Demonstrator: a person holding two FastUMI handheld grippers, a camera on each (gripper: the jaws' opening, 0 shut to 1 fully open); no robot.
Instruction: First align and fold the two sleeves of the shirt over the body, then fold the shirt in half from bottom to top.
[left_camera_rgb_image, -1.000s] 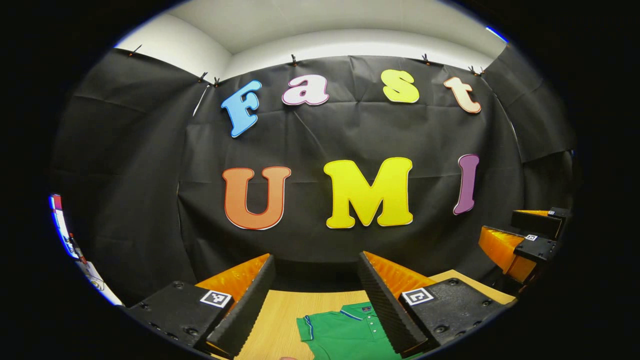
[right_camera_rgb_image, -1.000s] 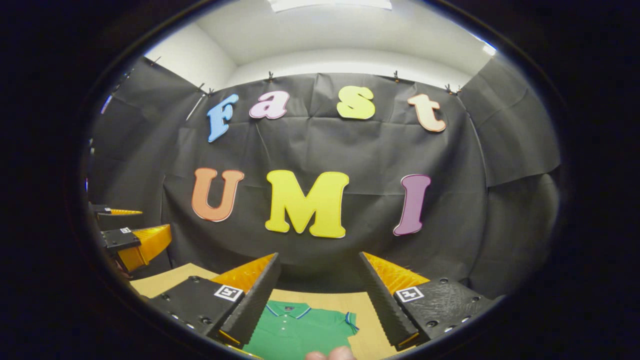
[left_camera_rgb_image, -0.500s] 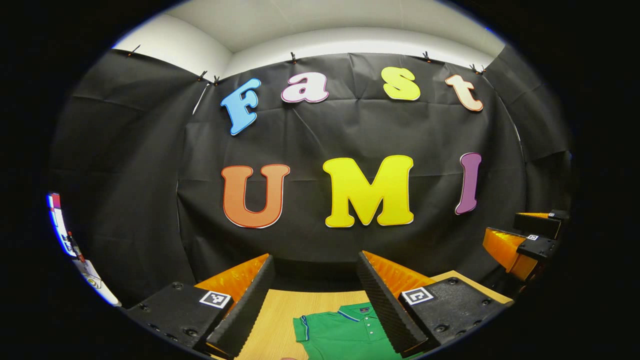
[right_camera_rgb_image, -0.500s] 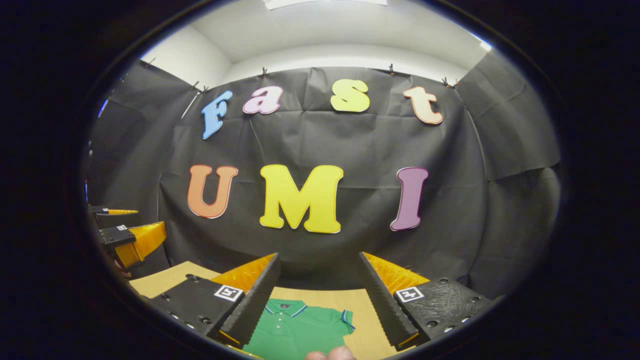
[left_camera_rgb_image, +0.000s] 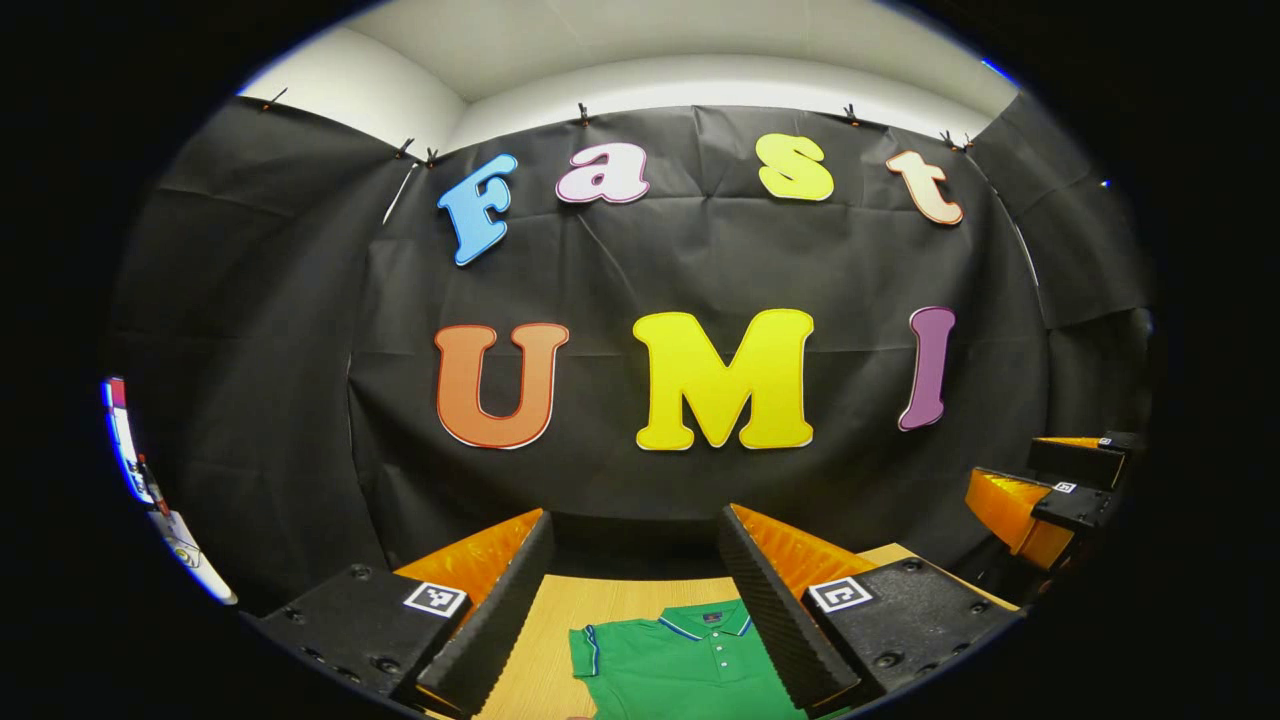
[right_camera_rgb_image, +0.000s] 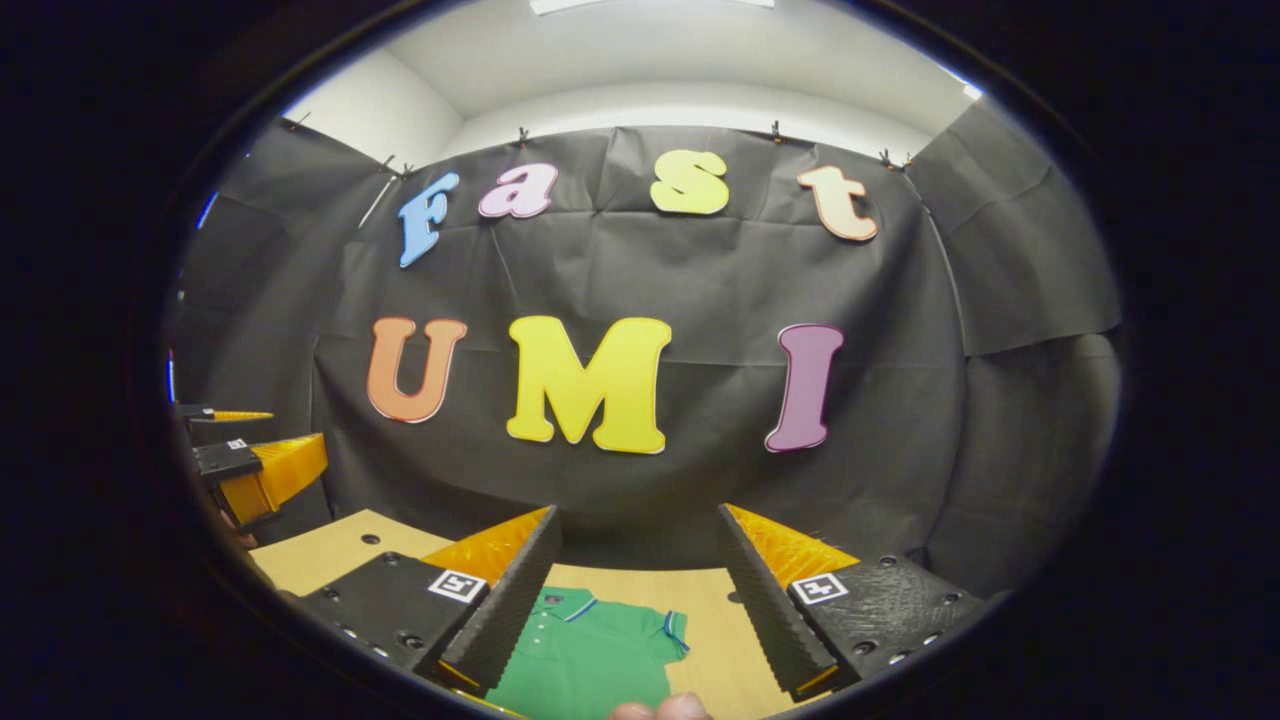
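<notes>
A green polo shirt (left_camera_rgb_image: 680, 665) with a blue-trimmed collar lies flat on the wooden table (left_camera_rgb_image: 560, 620), collar toward the booth wall. In the left gripper view my left gripper (left_camera_rgb_image: 635, 530) hangs above it, open and holding nothing, with the collar and one short sleeve showing between its fingers. The right gripper view shows my right gripper (right_camera_rgb_image: 637, 525) also open above the shirt (right_camera_rgb_image: 590, 655), whose other sleeve (right_camera_rgb_image: 670, 632) lies spread on the table. The right gripper (left_camera_rgb_image: 1050, 490) appears at the far right of the left gripper view, and the left gripper (right_camera_rgb_image: 250, 465) at the far left of the right gripper view.
The black cloth wall rises just behind the table's far edge (right_camera_rgb_image: 640, 572). Bare wood (right_camera_rgb_image: 330, 550) with small holes lies to the left of the shirt. A fingertip (right_camera_rgb_image: 660, 708) shows at the bottom edge of the right gripper view.
Both views have tilted down a little and drifted sideways, so more of the shirt and table shows. Both grippers stay open, and the shirt has not moved.
</notes>
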